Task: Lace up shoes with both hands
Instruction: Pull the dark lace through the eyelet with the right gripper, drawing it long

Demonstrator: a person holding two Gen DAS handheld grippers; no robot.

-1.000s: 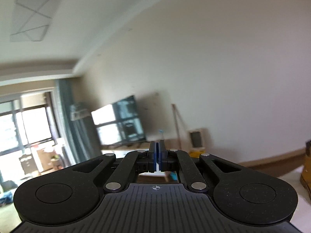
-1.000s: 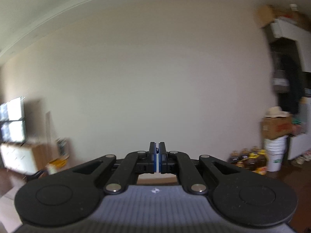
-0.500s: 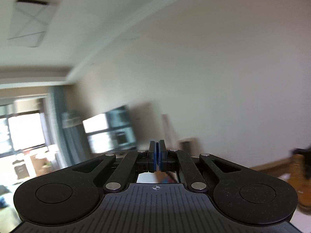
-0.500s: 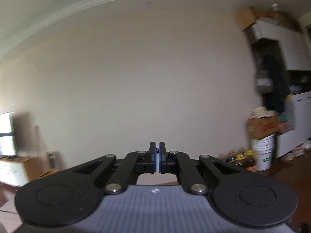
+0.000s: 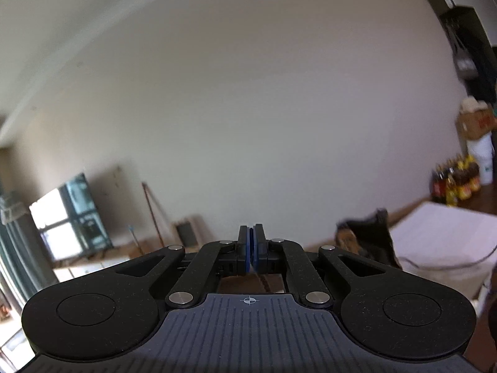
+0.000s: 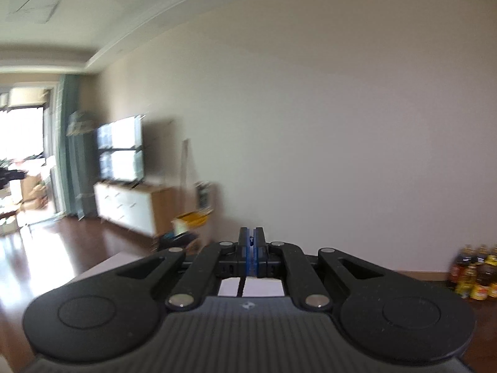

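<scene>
With both tools raised toward a plain cream wall [image 5: 279, 108], I hold my left gripper [image 5: 251, 250] with its jaws pressed together, blue pads meeting and nothing between them. Right of that gripper, seen from the left wrist, a brown boot [image 5: 368, 242] with a dark collar stands on a white table [image 5: 444, 236], blurred, so I cannot tell how its laces lie. A thin dark cord [image 5: 447, 265] trails across the table to the right of the boot; what it belongs to is unclear. Beyond the boot, against the wall, a cluster of bottles [image 5: 455, 181] sits on the dark floor beside a white bucket [image 5: 483, 161], with a cardboard box [image 5: 473, 121] stacked above it. Far left of the boot, a television [image 5: 70, 217] leans against the wall.

My right gripper [image 6: 251, 250] is likewise closed, its blue pads together. A thin dark line [image 6: 240, 286] shows below the pads over the white table [image 6: 264, 286]; whether it is clamped in the jaws I cannot tell. From the right wrist the boot is out of view. The television [image 6: 121, 152] stands on a white and wood cabinet [image 6: 133, 206] to the left of the gripper, a green curtain [image 6: 70, 143] beyond it, and the bottles [image 6: 475, 275] are at lower right along the wall [image 6: 326, 124].
</scene>
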